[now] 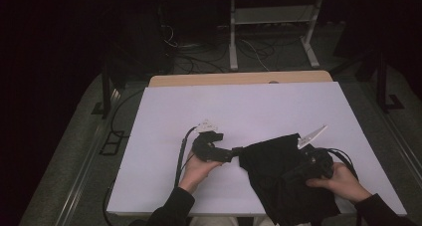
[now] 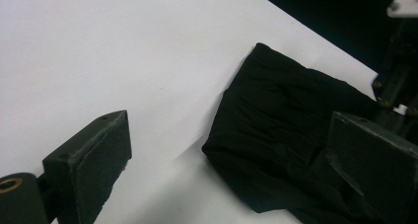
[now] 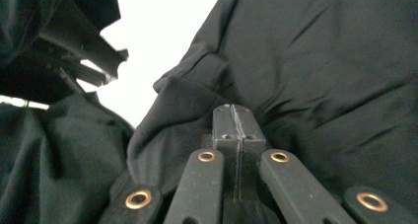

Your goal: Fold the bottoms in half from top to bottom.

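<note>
One black cloth (image 1: pixel 278 178) lies on one white table (image 1: pixel 249 106). Two grippers are at work: the left gripper (image 1: pixel 234 153) and the right gripper (image 1: pixel 291 175), each held in one of two hands. One metal rack (image 1: pixel 271 17) stands on the floor beyond the table.

In the high view the black cloth (image 1: pixel 281 178) runs off the bottom edge of the frame at lower centre, so its near hem is cut away, and the tips of the right tongs (image 1: pixel 293 175) are lost, dark on dark, against the fabric. In the left gripper view the left tongs (image 2: pixel 236 169) have their right-hand jaw sliced off by the lower right corner, and the cloth slips behind that jaw. In the right gripper view, whether any fabric is pinched between the closed jaws can't be made out.
</note>
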`<action>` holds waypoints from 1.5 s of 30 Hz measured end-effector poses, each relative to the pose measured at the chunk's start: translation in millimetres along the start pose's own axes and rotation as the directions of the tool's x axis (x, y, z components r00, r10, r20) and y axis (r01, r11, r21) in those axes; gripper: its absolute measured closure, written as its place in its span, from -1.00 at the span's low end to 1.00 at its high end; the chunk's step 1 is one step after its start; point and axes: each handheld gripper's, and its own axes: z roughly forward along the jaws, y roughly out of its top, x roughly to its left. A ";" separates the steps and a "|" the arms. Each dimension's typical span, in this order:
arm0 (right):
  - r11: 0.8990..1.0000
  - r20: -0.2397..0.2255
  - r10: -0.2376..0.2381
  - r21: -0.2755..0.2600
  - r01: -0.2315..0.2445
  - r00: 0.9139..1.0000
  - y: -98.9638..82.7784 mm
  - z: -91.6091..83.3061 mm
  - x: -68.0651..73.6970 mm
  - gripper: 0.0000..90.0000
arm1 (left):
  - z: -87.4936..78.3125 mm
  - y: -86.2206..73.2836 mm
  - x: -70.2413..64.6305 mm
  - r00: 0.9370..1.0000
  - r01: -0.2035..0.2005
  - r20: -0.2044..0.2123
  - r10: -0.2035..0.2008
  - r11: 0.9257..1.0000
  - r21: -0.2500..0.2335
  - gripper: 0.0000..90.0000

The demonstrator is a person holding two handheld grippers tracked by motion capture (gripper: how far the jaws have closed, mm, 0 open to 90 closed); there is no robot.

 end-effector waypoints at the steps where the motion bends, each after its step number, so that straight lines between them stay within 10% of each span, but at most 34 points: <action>1: 1.000 -0.002 -0.005 0.005 0.005 1.000 -1.1 1.4 1.8 0.97 | 0.3 -0.1 -0.1 1.000 -0.001 0.000 0.001 1.000 0.001 -0.92; 17: 0.998 -0.041 -0.036 0.048 0.038 0.999 -9.5 12.7 18.8 0.96 | 7.3 -2.0 -2.4 1.000 -0.007 0.007 0.007 0.999 0.031 -0.96; 45: 0.975 0.212 0.029 -0.223 0.020 0.977 15.9 -39.0 -1.0 -0.64 | 27.2 -1.5 -13.3 1.000 -0.010 0.001 0.010 0.998 0.056 -1.00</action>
